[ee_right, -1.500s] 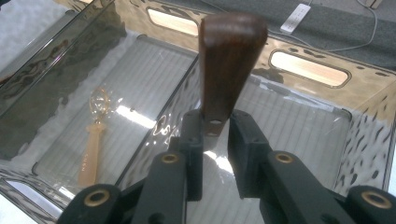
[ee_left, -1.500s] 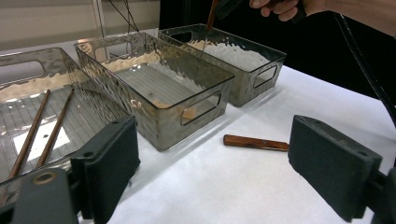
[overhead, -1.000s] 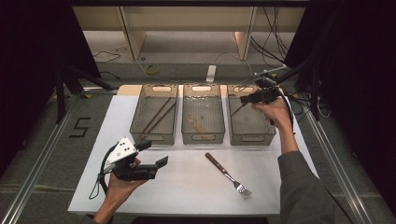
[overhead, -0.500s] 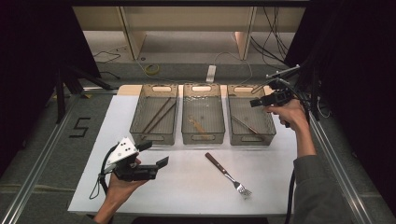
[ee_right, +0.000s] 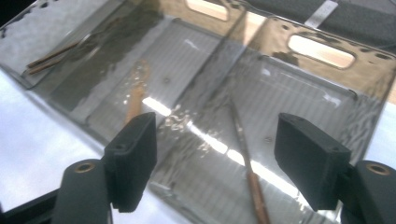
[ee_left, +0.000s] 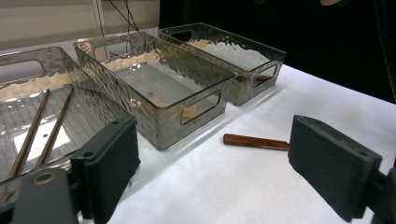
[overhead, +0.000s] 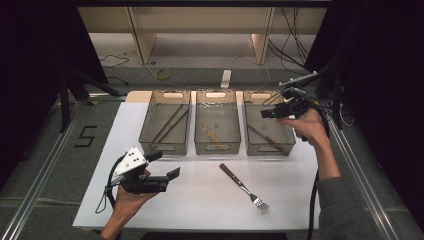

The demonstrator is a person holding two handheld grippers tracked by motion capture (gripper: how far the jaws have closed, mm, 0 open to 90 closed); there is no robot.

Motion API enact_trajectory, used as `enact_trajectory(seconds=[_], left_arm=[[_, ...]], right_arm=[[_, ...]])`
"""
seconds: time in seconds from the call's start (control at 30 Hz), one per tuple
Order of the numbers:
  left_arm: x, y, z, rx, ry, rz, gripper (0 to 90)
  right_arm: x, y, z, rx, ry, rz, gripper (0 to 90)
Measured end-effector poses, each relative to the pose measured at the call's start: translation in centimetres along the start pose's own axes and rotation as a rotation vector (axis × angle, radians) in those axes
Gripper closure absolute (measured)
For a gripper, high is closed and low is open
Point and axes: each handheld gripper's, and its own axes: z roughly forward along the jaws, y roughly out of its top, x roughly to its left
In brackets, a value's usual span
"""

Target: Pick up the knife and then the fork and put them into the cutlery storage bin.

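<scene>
Black tool [overhead: 159, 169] with grey plate, grey sleeve [overhead: 340, 210].

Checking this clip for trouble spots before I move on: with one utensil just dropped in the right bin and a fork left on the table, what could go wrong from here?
1. The fork lies flat on the table; a claw may struggle to get under it or may push it along.
2. The right claw, jaws just opened and empty, hangs above the right bin; moving away low could clip its rim.
3. The three bins stand close together, so the fork could land in the wrong one.

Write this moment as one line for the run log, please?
right claw: open, empty, above right bin | jaws just opened | left claw: open, empty | fork: on table
</scene>
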Motion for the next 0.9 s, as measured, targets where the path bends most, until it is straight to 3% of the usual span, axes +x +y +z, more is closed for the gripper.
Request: enact_trajectory(seconds=[0.27, 0.6, 0.77, 0.9], left_arm=[[0.0, 0.0, -0.1, -0.005, 0.001, -0.006, 15.7], [0.0, 0.0, 0.0, -0.004, 0.0, -0.005, 15.6], [0.0, 0.0, 0.0, -0.001, -0.002, -0.001, 15.6], [0.0, 0.0, -0.1, -0.005, -0.003, 0.0, 15.6]], right_arm=[[4.6, -0.7, -1.1, -0.013, 0.047, -0.099, 28.1], [7.7, -2.9, -0.3, -0.023, 0.097, -0.134, 22.7], [8.9, -4.6, 0.9, -0.018, 0.148, -0.14, 22.3], [9.9, -5.5, 2.0, 0.039, 0.159, -0.169, 23.9]])
